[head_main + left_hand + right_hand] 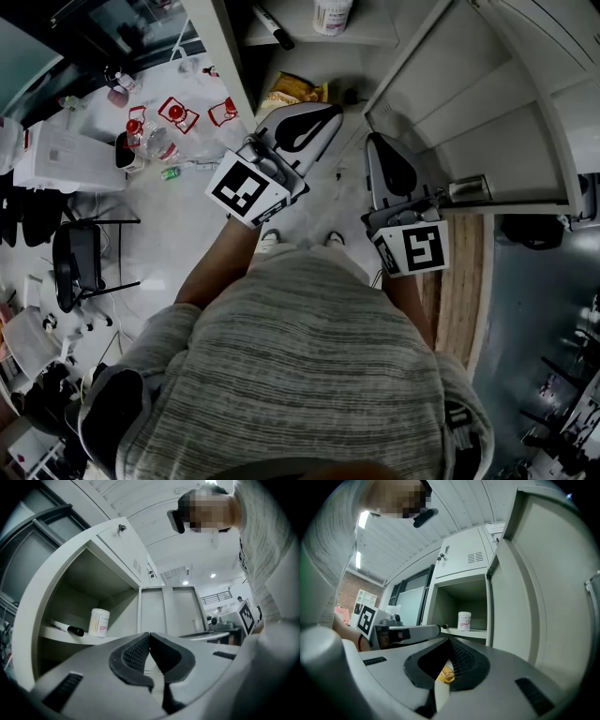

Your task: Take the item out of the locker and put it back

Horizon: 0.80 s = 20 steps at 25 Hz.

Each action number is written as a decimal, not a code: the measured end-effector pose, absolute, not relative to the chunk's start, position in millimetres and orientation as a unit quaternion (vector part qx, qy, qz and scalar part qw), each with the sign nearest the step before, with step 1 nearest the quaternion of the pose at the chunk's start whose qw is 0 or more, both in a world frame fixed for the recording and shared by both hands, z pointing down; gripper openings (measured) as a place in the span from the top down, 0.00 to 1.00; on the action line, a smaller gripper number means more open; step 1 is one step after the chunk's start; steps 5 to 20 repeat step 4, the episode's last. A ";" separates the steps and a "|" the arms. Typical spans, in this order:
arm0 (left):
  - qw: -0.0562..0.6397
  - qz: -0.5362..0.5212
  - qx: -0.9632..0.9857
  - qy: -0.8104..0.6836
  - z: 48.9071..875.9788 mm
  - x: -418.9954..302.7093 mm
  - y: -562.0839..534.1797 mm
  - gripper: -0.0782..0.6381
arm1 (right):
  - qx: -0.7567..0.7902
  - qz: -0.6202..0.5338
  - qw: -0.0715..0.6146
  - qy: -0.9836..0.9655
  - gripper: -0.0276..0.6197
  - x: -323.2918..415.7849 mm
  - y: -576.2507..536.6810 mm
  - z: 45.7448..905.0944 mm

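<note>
One locker (221, 49) standing open, door (487, 122) swung wide to the right. Upper shelf (370, 28) and lower compartment both in view. L gripper (326, 114) in front of opening, jaws shut tight, nothing btwn pads. R gripper (374, 141) just beside door, jaws likewise closed, empty. White jar (332, 13) upright on shelf. Yellow packet (295, 91) down in compartment below, well clear of both grippers. Black marker (274, 26) lying on shelf left of jar, apart from it.

No lettering can be read anywhere (the label on the white jar (464, 620) is too small).
</note>
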<state>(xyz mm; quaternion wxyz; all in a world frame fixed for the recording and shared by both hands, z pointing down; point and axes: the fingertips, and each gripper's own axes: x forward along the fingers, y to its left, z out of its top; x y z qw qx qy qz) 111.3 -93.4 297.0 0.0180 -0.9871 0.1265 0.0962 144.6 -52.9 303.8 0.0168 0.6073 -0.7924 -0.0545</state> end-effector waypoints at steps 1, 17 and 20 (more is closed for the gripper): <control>0.018 0.095 -0.987 0.126 297.5 110.8 -93.3 0.88 | 0.607 -0.055 0.014 -0.792 0.92 143.9 -53.0 302.9; 0.015 0.090 -0.988 0.125 301.2 108.5 -93.9 0.88 | 0.606 -0.056 0.010 -0.793 0.92 141.5 -53.5 301.2; 0.015 0.090 -0.988 0.125 301.2 108.5 -93.9 0.88 | 0.606 -0.056 0.010 -0.793 0.92 141.5 -53.5 301.2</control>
